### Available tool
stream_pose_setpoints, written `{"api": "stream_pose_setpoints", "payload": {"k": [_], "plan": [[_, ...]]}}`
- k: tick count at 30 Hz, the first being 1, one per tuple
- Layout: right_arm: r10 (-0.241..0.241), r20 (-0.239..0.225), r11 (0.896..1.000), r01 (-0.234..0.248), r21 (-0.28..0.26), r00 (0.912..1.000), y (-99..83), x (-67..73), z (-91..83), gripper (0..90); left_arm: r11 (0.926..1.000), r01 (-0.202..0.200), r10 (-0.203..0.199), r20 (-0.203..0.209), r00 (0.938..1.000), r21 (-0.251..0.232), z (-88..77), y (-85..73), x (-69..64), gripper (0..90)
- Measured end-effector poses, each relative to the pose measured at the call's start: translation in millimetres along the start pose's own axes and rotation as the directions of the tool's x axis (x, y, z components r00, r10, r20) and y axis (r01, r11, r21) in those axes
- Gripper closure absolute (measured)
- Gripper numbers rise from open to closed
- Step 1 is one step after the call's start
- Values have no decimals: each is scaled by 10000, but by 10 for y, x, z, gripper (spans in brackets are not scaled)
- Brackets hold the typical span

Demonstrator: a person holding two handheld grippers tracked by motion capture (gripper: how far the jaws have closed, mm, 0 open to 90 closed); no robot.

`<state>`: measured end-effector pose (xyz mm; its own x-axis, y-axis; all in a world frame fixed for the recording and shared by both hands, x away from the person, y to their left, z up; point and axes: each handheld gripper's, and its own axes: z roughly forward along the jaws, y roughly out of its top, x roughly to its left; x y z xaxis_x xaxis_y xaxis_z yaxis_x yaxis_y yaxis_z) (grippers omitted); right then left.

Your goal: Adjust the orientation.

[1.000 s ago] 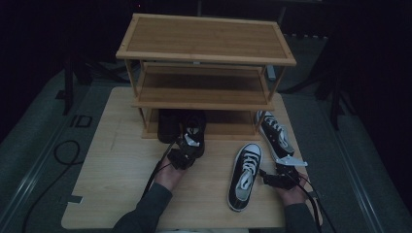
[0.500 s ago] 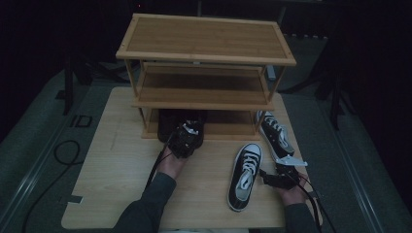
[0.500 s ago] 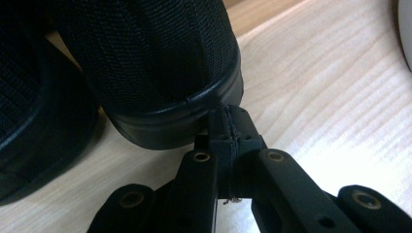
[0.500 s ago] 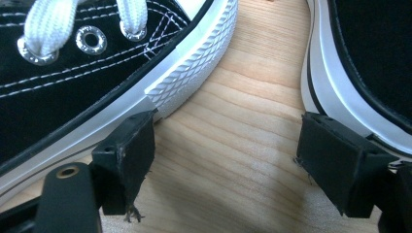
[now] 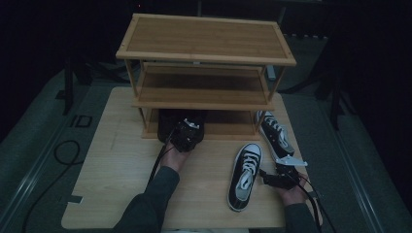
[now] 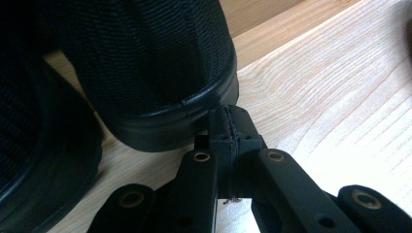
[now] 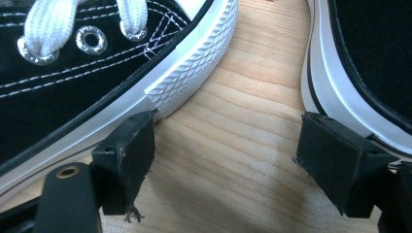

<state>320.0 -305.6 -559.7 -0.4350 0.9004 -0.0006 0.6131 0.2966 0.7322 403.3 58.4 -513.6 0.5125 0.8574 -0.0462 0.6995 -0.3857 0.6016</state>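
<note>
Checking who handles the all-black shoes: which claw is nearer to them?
Left. The left claw is shut right at the black shoes by the rack; the right claw sits open between the white-soled sneakers.

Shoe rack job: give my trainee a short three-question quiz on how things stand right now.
1. True or false: the left tool has its jaws pressed together with nothing between them.
2. Where do the black mesh shoes sit? A) top shelf B) middle shelf C) bottom level of the shoe rack D) off the table
3. How many black-and-white sneakers lie on the table outside the rack, and how do the right tool jaws stand?

Key
1. True; the closed tips sit at the sole edge of a mesh shoe.
2. C
3. Two: one sneaker in front, another sneaker by the rack's right post; jaws open, gripping nothing.
</note>
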Motion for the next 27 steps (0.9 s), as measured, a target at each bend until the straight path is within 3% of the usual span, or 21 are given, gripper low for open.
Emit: {"api": "stream_pose_setpoints", "payload": {"k": [3, 6, 10, 15, 20, 27], "plan": [[-2, -5, 10000, 2, 0, 10000, 0, 0, 0, 215, 9997, -30, 31, 35, 10000, -233, -105, -41, 40, 900], [-3, -7, 10000, 3, 1, 10000, 0, 0, 0, 215, 9992, -113, 101, -312, 9995, -375, -263, -127, 152, 900], [-7, -7, 10000, 7, 0, 10000, 0, 0, 0, 215, 9977, 221, -265, -682, 9973, -641, -438, -243, 341, 900], [-8, -6, 10000, 8, -1, 10000, 0, 0, 0, 215, 9903, 983, -1088, -1080, 9882, -982, -607, -369, 621, 900], [-7, -5, 10000, 7, 1, 10000, 0, 0, 0, 215, 9868, 1394, -1501, -1411, 9785, -828, -577, -423, 815, 900], [-9, -5, 10000, 9, -1, 10000, 0, 0, 0, 215, 9865, 1521, -1596, -1477, 9761, -610, -456, -398, 868, 900]]}}
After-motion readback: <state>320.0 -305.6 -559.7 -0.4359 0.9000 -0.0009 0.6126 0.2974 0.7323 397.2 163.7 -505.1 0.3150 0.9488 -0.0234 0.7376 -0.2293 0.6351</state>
